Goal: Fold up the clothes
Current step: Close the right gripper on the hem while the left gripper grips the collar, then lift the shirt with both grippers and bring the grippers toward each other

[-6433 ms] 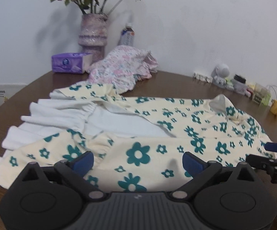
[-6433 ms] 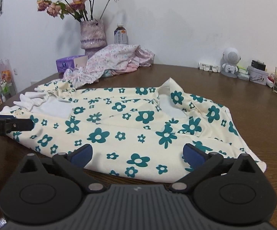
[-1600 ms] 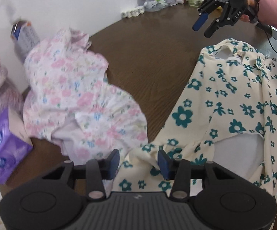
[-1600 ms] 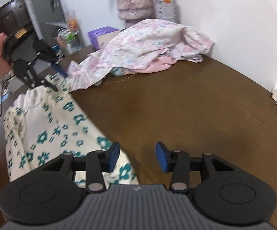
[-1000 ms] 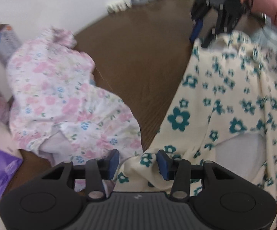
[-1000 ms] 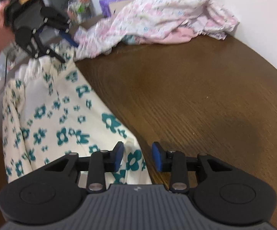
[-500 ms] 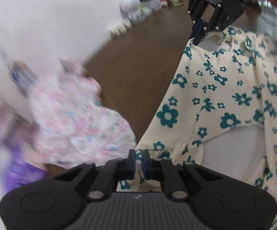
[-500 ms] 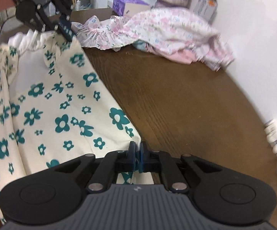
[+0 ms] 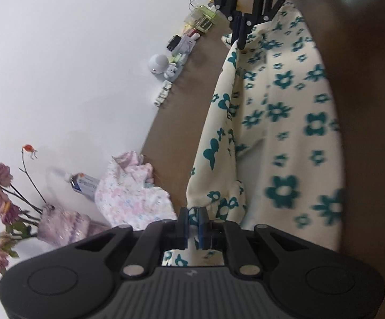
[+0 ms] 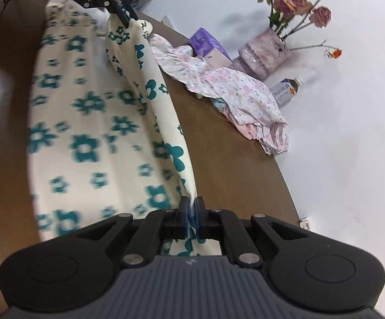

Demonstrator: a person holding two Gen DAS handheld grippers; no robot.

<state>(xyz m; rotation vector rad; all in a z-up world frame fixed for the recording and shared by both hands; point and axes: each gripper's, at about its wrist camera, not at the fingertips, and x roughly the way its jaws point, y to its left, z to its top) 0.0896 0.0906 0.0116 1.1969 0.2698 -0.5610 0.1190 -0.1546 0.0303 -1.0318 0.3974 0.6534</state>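
Observation:
A cream garment with teal flowers (image 9: 280,122) lies along the brown table (image 9: 189,79). My left gripper (image 9: 192,216) is shut on one end of its far edge. In the same view my right gripper (image 9: 241,38) is shut on the other end of that edge, and the edge runs lifted and taut between them. From the right wrist view, the right gripper (image 10: 191,208) pinches the cream garment (image 10: 86,122), and the left gripper (image 10: 124,16) grips the opposite corner. The rest of the cloth rests flat on the table (image 10: 219,143).
A pink floral garment (image 10: 227,90) lies heaped near the wall, beside a purple tissue box (image 10: 205,45), a vase of dried roses (image 10: 264,53) and a bottle (image 10: 285,90). Small white figurines (image 9: 163,66) and jars line the table's far edge.
Both grippers closed on the cream garment's far edge, then lifted it and swung sideways while rolling. The edge now hangs stretched between them above the table.

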